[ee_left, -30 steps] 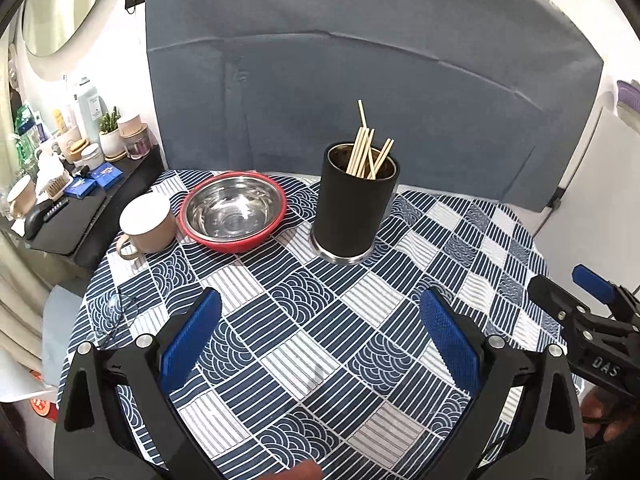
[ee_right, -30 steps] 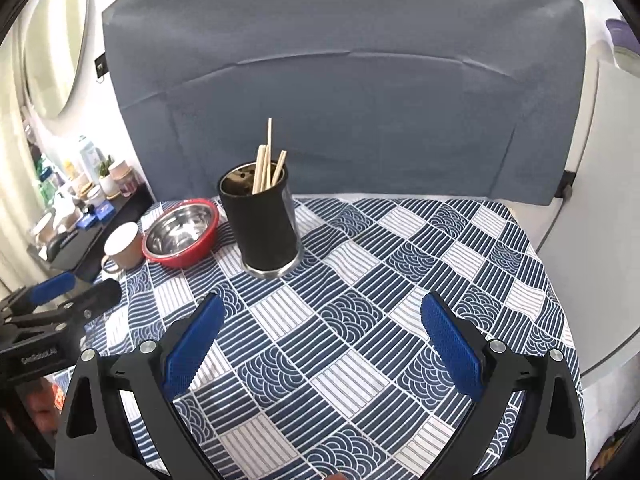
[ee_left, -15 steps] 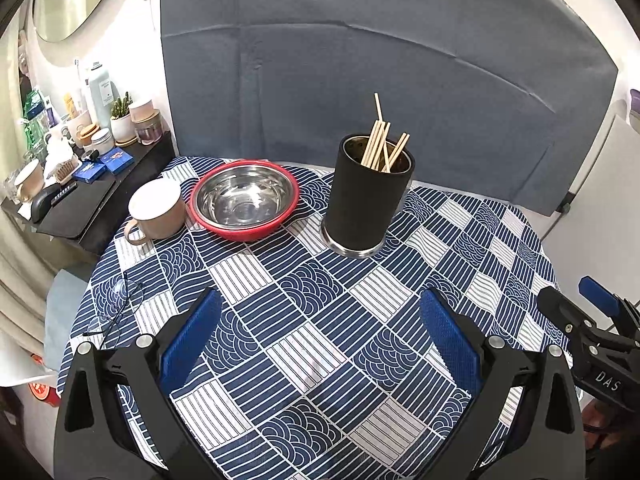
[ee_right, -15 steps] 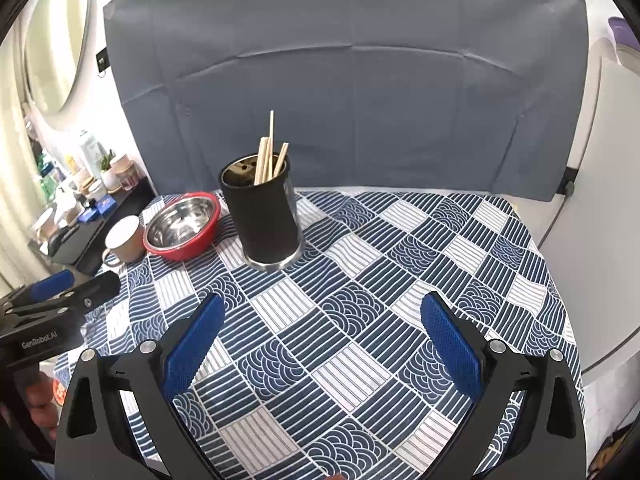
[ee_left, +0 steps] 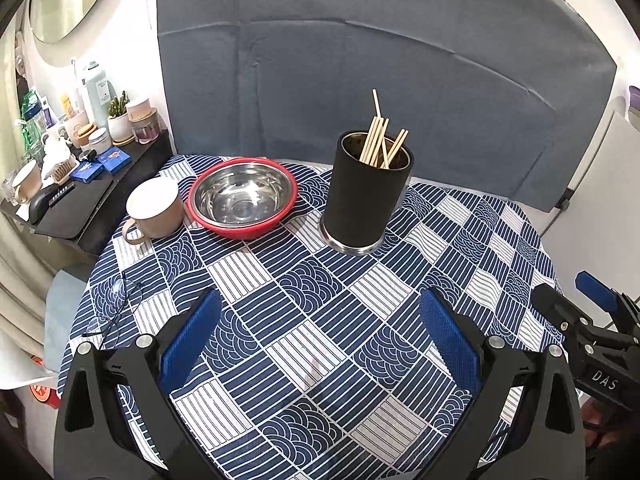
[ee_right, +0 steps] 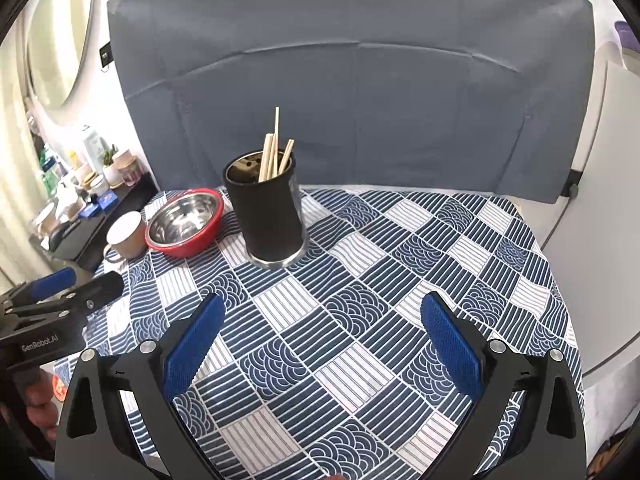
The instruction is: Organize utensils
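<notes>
A black cylindrical holder (ee_left: pixel 366 196) (ee_right: pixel 268 212) stands upright toward the back of the table, with several wooden chopsticks (ee_left: pixel 380 136) (ee_right: pixel 274 156) sticking out of it. My left gripper (ee_left: pixel 320 332) hovers open over the near part of the tablecloth, well short of the holder, nothing between its blue pads. My right gripper (ee_right: pixel 320 332) is likewise open and empty, to the right of the left one. Each gripper shows at the edge of the other's view.
A steel bowl with a red rim (ee_left: pixel 244 196) (ee_right: pixel 184 222) and a beige mug (ee_left: pixel 154 208) (ee_right: pixel 124 236) sit left of the holder. Eyeglasses (ee_left: pixel 116 304) lie at the left table edge. A cluttered black shelf (ee_left: pixel 72 168) stands left; a grey backdrop (ee_left: pixel 360 60) behind.
Both grippers have drawn back and risen a little, so the table and holder sit farther off in view. Both stay open and empty.
</notes>
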Demonstrator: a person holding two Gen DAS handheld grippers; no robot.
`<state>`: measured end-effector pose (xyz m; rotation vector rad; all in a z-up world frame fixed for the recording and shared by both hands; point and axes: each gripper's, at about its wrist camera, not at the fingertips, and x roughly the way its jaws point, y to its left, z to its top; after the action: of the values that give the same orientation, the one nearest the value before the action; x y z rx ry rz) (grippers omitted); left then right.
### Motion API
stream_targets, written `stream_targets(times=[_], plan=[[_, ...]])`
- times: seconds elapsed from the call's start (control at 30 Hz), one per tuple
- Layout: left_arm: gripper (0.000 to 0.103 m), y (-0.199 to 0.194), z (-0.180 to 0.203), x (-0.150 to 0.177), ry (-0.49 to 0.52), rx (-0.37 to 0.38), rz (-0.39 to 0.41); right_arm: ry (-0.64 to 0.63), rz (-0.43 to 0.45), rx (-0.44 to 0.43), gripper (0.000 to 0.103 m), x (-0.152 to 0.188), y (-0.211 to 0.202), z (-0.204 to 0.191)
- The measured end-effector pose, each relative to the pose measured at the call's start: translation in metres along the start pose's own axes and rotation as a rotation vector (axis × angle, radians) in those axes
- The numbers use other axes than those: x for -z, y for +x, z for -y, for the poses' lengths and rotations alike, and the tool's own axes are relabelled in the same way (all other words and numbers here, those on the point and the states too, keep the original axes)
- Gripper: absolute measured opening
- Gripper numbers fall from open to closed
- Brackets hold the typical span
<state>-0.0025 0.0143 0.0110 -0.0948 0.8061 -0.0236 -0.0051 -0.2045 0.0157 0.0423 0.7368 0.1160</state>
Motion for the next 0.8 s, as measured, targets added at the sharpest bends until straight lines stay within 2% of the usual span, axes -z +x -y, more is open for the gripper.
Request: stream_targets(times=[0.8], plan=[[0.097,0.0041,0.0008,0.0016,-0.001,0.002,-0.019,-0.001,0.000,-0.011,0.094,0.0004,0.0014,0.0026]])
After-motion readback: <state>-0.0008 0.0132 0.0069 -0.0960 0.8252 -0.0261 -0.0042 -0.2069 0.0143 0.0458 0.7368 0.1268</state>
